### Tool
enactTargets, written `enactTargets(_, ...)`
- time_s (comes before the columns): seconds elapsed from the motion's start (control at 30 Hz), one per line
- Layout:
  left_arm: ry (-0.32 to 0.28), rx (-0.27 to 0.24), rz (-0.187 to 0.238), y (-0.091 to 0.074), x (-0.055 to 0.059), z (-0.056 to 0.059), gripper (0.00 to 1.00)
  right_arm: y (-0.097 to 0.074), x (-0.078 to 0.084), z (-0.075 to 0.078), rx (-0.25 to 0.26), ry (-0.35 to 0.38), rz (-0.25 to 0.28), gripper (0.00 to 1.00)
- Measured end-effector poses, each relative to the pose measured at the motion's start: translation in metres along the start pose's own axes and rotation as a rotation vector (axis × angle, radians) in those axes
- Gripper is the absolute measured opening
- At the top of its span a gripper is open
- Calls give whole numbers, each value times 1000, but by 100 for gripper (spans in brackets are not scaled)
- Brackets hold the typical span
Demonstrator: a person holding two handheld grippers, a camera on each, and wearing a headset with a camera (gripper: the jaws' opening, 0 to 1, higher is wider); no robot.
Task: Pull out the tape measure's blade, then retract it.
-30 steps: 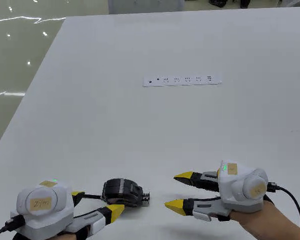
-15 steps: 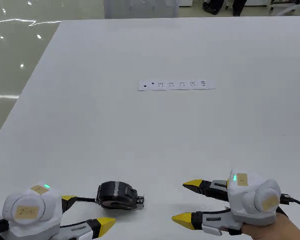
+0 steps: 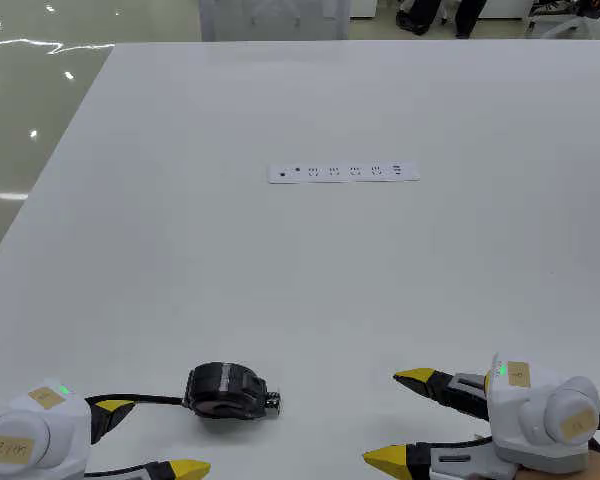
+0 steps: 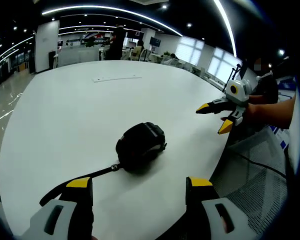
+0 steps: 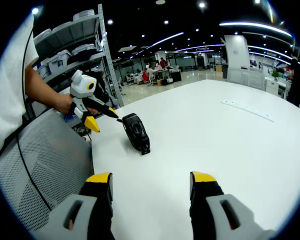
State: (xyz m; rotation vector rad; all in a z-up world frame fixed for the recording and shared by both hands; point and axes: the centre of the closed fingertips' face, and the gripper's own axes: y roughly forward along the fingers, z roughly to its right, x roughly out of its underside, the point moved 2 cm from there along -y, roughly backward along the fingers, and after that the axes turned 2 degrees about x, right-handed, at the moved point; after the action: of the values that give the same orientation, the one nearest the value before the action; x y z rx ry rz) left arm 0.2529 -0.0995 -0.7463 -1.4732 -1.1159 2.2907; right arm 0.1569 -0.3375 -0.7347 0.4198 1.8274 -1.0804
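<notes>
A black tape measure (image 3: 225,390) lies on the white table (image 3: 310,260) near its front edge, blade tip pointing right, a black wrist strap trailing left. In the left gripper view the tape measure (image 4: 141,145) sits just ahead of my open left gripper (image 4: 139,184). In the head view the left gripper (image 3: 150,437) is at the bottom left, its jaws apart, a little short of the case. My right gripper (image 3: 405,418) is open at the bottom right, pointing left at the tape measure (image 5: 136,132), well apart from it, with nothing between its yellow fingertips (image 5: 99,178).
A white power strip (image 3: 344,172) lies flat at the table's middle. The table's left edge drops to a glossy floor (image 3: 20,120). A grey mesh chair back (image 5: 45,165) stands by the front edge. Shelving (image 5: 75,45) and people stand in the background.
Both grippers have drawn back toward the table's front edge, away from the tape measure, which stays put. The head camera has tilted, shifting the scene down and left.
</notes>
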Motion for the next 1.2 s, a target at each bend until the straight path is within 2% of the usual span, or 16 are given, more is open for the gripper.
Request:
enactTargets(0.1,-12,7,-4,-2,5,-2,76,-6,2,2,15,14,0,64)
enactTargets(0.37,4,1,2,-10,8,-6,79,-20,11,5,44,35,-11,68)
enactTargets(0.57,-11,14,39,-18,4,-10,85,-30,13,10,70,37,-15,71)
enactTargets(0.77,-5,10,47,-22,4,-13,88,-36,15,12,84,36,-23,75)
enactTargets(1.2,-13,12,68,-30,4,-12,91,-49,24,17,111,31,-53,81)
